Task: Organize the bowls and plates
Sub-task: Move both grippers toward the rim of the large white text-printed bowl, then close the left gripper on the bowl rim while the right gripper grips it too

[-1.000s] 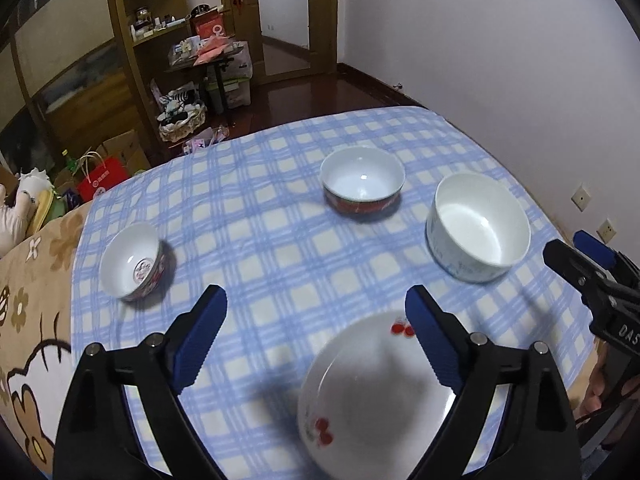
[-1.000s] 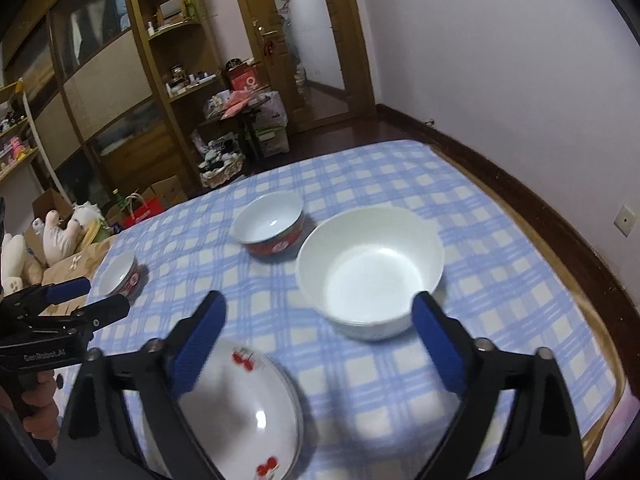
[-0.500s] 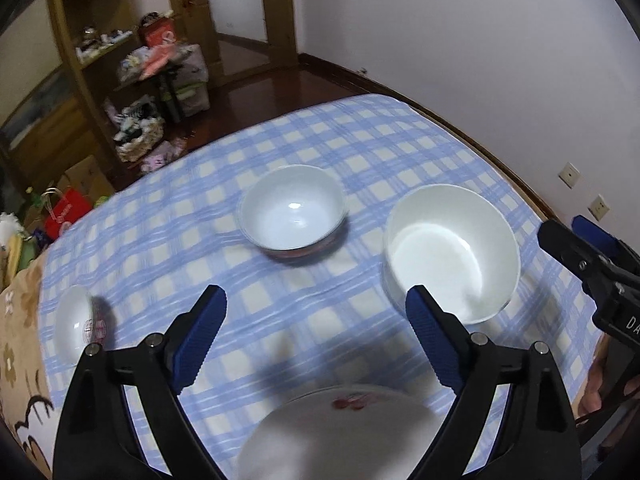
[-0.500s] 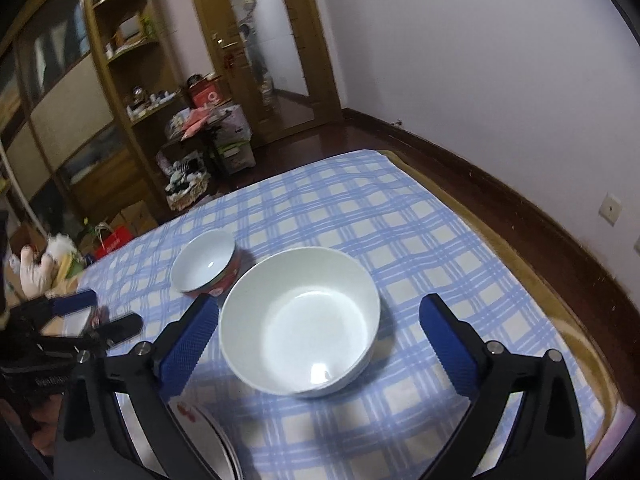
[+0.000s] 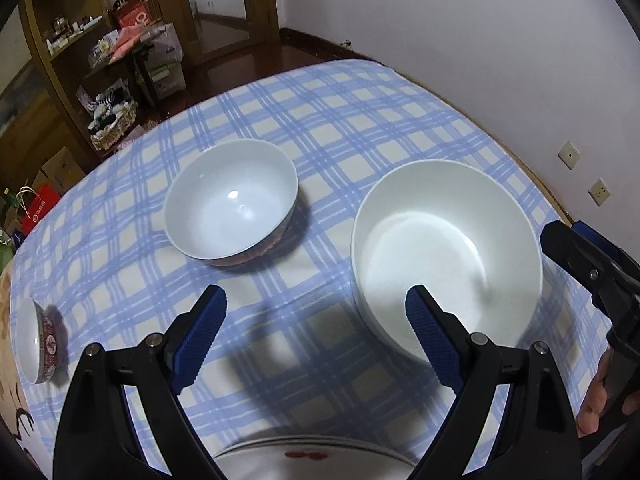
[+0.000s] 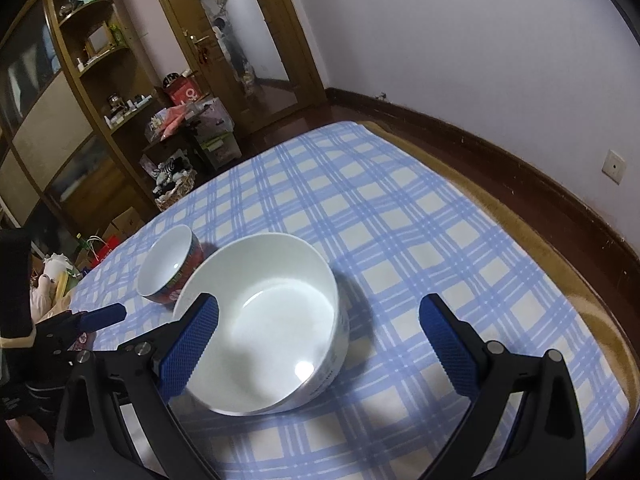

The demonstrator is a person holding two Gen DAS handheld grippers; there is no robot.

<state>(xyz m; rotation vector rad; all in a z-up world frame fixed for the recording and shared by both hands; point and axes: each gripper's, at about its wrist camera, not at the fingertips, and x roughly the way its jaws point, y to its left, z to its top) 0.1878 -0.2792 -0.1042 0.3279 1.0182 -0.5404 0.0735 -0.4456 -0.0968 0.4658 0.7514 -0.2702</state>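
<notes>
A large white bowl point(image 5: 444, 248) stands on the blue checked tablecloth point(image 5: 344, 128); it also shows in the right wrist view point(image 6: 268, 332). A medium bowl with a red outer band point(image 5: 232, 200) stands to its left, also seen behind it in the right wrist view point(image 6: 170, 264). A small red-patterned bowl point(image 5: 36, 346) sits at the far left. A white plate with red cherries point(image 5: 308, 456) lies under my left gripper point(image 5: 316, 308), which is open and empty above the cloth. My right gripper point(image 6: 320, 320) is open and empty, its left finger beside the large bowl's rim.
The table's right edge runs close to the white wall point(image 6: 480, 40) with sockets. Wooden shelves point(image 6: 80, 100), a door and floor clutter stand beyond the far edge. The right gripper's fingers point(image 5: 576, 256) show at the right of the left wrist view.
Both grippers have moved forward over the table. The bowls loom larger, the plate has slid under the left gripper, and the right gripper has closed in on the large white bowl.
</notes>
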